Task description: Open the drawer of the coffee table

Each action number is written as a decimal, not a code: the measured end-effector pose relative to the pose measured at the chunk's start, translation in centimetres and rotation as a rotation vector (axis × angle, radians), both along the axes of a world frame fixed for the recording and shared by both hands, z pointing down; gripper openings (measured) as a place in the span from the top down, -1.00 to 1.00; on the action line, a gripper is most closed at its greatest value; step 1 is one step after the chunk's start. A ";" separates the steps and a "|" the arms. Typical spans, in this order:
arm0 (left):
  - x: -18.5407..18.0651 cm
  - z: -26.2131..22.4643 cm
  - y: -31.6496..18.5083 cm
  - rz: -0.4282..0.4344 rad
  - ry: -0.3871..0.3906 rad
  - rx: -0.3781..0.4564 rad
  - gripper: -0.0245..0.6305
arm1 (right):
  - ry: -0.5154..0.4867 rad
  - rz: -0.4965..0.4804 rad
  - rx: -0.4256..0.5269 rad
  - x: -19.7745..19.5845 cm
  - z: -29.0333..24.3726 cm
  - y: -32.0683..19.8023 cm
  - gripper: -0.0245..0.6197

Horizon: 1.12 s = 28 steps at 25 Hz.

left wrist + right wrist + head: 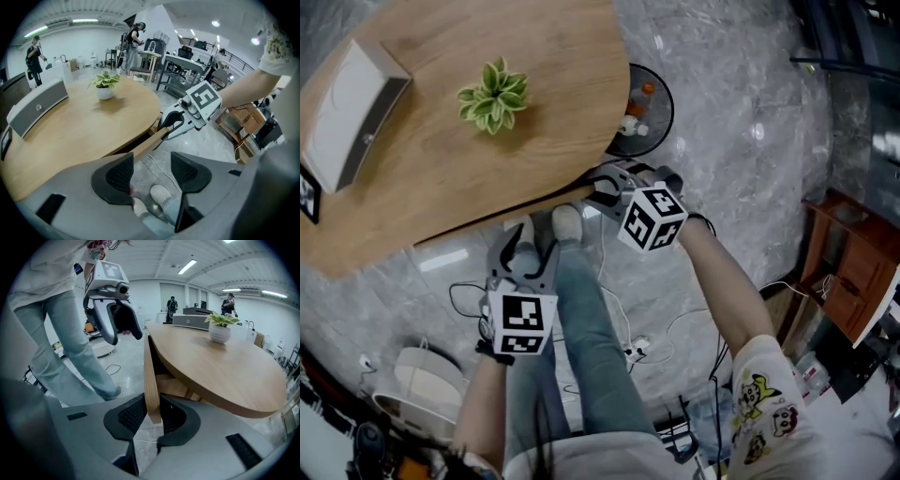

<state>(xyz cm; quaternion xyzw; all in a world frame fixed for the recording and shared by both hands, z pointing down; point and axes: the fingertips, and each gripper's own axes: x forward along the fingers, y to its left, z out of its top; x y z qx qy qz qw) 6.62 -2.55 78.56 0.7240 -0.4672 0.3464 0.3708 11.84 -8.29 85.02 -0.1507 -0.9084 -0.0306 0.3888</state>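
Note:
An oval wooden coffee table [441, 169] fills the upper left of the head view. Its drawer front [150, 376], a thin wooden panel, stands a little way out from under the tabletop, with a dark gap behind it [147, 143]. My right gripper [607, 186] is at the table's near edge, and in the right gripper view [152, 413] both pads press on the lower end of that panel. My left gripper [525, 258] hangs below the table's edge, apart from it. Its jaws [152, 173] are open with only the floor and a shoe between them.
A small potted plant [494, 96] and a white box [352, 112] sit on the tabletop. A round black bin [642, 111] stands past the table's right end. Cables [628, 328] lie on the marble floor by the person's legs. A wooden cabinet [853, 272] is at the right.

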 end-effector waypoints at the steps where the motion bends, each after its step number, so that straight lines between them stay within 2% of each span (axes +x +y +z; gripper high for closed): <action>1: -0.1 0.1 0.2 0.020 -0.023 0.002 0.20 | 0.005 -0.021 0.005 0.2 0.0 0.5 0.70; 4: -1.0 0.7 0.7 0.104 -0.127 0.012 0.20 | 0.022 -0.057 0.004 1.0 0.0 1.8 0.70; 8: -2.8 2.5 1.5 0.245 -0.287 -0.001 0.20 | 0.030 -0.048 -0.003 1.3 0.1 2.5 0.70; 11: -3.6 3.5 1.6 0.333 -0.366 -0.007 0.20 | 0.038 -0.064 -0.003 1.4 0.1 2.4 0.70; 19: -4.6 5.9 1.3 0.457 -0.482 -0.060 0.21 | 0.049 -0.074 -0.004 1.3 0.3 2.5 0.70; 22: -4.7 6.9 1.4 0.509 -0.528 -0.061 0.44 | 0.057 -0.080 -0.003 1.4 0.3 2.5 0.70; 24: -4.5 7.2 1.5 0.582 -0.557 -0.044 0.51 | 0.065 -0.084 0.000 1.4 0.3 2.5 0.70; 25: -4.4 7.3 1.7 0.623 -0.569 -0.034 0.61 | 0.072 -0.086 0.002 1.4 0.4 2.5 0.70; 28: -4.3 7.5 1.8 0.681 -0.564 -0.039 0.65 | 0.106 -0.089 0.008 1.4 0.8 2.5 0.70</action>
